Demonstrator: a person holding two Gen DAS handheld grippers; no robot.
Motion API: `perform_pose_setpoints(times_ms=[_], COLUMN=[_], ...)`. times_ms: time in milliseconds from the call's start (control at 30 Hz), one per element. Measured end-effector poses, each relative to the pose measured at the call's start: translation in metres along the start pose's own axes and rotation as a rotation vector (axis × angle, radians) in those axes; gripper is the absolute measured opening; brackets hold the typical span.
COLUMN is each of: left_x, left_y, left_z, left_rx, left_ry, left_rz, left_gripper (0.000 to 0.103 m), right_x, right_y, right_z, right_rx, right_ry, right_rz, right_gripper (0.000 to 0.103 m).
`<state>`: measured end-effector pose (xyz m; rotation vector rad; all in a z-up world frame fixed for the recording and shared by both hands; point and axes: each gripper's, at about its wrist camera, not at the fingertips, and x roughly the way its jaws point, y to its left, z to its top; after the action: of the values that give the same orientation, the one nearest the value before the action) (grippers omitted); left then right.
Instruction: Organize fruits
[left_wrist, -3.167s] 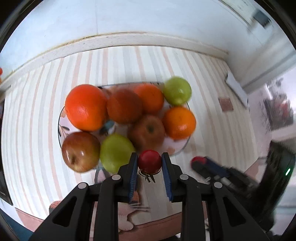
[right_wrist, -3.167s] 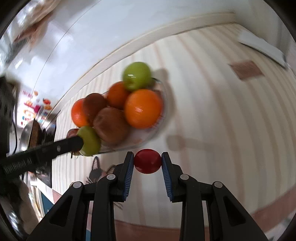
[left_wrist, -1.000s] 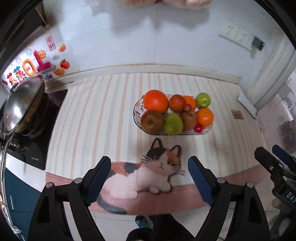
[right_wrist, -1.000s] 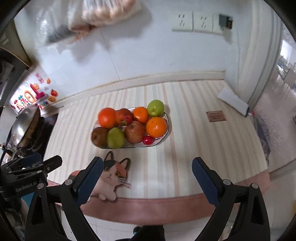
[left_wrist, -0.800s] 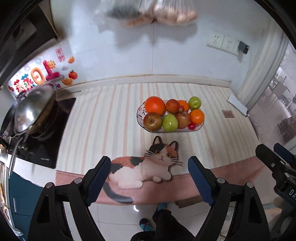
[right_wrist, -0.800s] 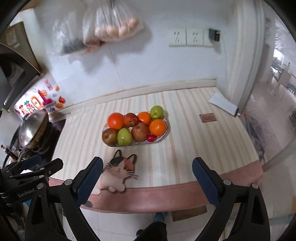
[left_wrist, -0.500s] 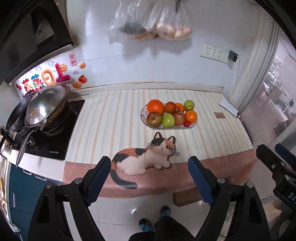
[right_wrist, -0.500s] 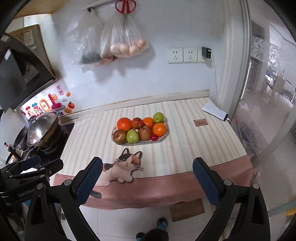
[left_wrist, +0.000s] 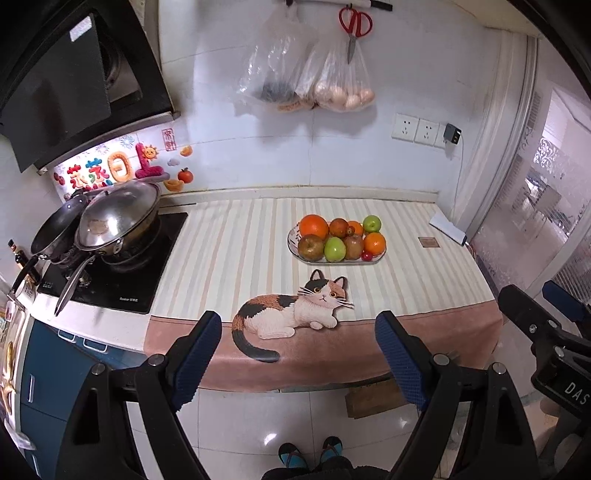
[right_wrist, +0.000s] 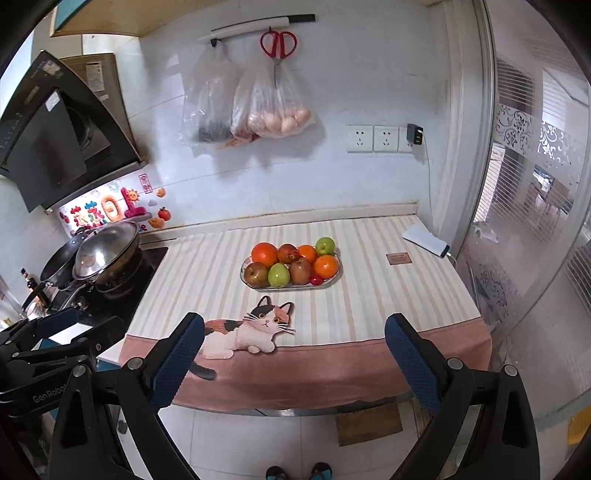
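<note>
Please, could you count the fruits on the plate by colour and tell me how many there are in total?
Orange: 3, largest at back left
Green: 2, one at front, one at back right
Brownish-red apples: 3, one at front left
Small red: 2, one at the front rim, one on top of the pile
Total: 10, all on the plate

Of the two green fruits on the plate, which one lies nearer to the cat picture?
The green fruit in the front row, between two brownish-red apples. The other green fruit sits at the plate's back right corner.
</note>
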<state>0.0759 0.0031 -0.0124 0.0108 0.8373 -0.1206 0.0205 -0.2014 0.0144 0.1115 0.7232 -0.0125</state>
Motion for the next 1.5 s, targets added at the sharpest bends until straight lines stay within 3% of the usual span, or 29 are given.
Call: perform_pose_setpoints(times_ms=[333,467,533,667,1133,1500], left_x=[-0.003,0.009,0.018,0.035,0.093,0.107], left_y=[0.001,0.003,0.004,0.006,0.011,0.009], left_z=[-0.003,0.003,0.009,0.019,0.045,0.048], left_rx=[-0.023,-0.025,-0.018,-0.014,-0.024,-0.038], left_ry=[-0.003,-0.004,-0.004,0.009,0.062,0.082], left_rz=[0.010,0.033,0.045,0.064,0.094,0.090], left_gripper=[0.085,0.085,0.094,0.098,0.099,0.099], right_x=[-0.001,0.019,0.031,0.055,0.136,0.158], right_y=[0.003,-0.001,-0.001,0.002,0.002,0.001], right_z=[0.005,0.012,0.017,0.025,0.041,0.042], right_rx=[-0.012,0.009,0.008,0.007,0.012,-0.001], right_ry=[-0.006,-0.003,0.001,0.012,0.095,0.126], right_rz=[0.036,0.059,0.062,0.077,0.069,0.062], right_gripper=[0.101,0.101,0.101,0.101,0.101,0.101])
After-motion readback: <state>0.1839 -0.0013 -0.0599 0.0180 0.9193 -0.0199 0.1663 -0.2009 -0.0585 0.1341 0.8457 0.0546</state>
